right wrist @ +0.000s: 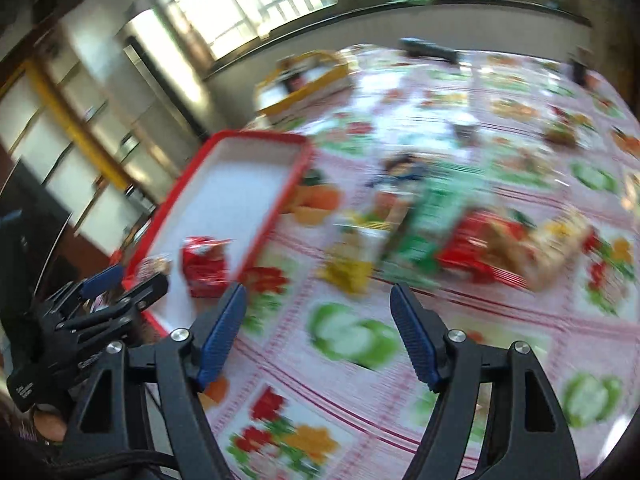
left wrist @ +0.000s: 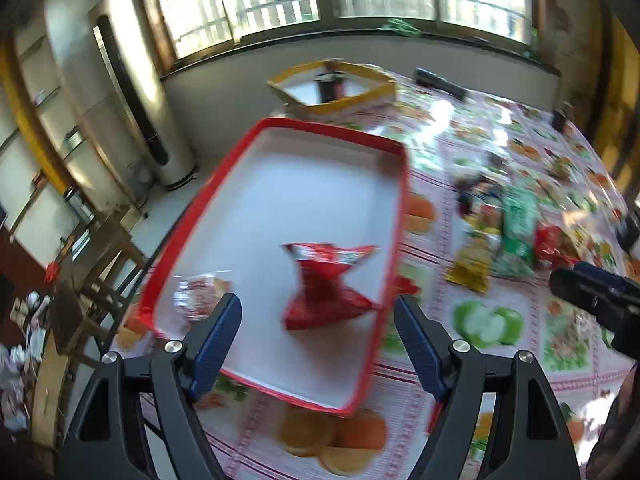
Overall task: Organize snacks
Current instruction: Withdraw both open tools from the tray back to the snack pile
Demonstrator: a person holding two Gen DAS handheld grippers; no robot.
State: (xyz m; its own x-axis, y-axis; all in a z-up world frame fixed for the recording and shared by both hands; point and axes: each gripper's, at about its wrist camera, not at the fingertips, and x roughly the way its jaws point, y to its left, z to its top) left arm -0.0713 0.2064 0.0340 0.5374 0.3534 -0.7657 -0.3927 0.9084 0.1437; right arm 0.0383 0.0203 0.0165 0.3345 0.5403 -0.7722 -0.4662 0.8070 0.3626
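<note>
A red-rimmed white tray (left wrist: 280, 184) lies on the table's left side. In it lie a crumpled red snack packet (left wrist: 324, 284) and a clear-wrapped snack (left wrist: 196, 296). My left gripper (left wrist: 318, 320) hovers above the tray's near end, open, nothing between its fingers. In the right wrist view the tray (right wrist: 240, 168) and red packet (right wrist: 204, 264) sit at left. My right gripper (right wrist: 318, 316) is open over bare tablecloth, empty. A pile of snacks lies to the right: a yellow packet (right wrist: 348, 268), a green packet (right wrist: 428, 220), a red packet (right wrist: 476, 252) and a pale packet (right wrist: 556, 244).
A yellow-rimmed box (left wrist: 332, 88) stands at the table's far side, with a dark remote-like object (left wrist: 440, 82) beyond it. The fruit-pattern tablecloth (left wrist: 500, 328) covers the table. Wooden chairs (left wrist: 100, 280) and a tall appliance (left wrist: 136, 88) stand left of the table's edge. The right gripper's body (left wrist: 600, 300) shows at right.
</note>
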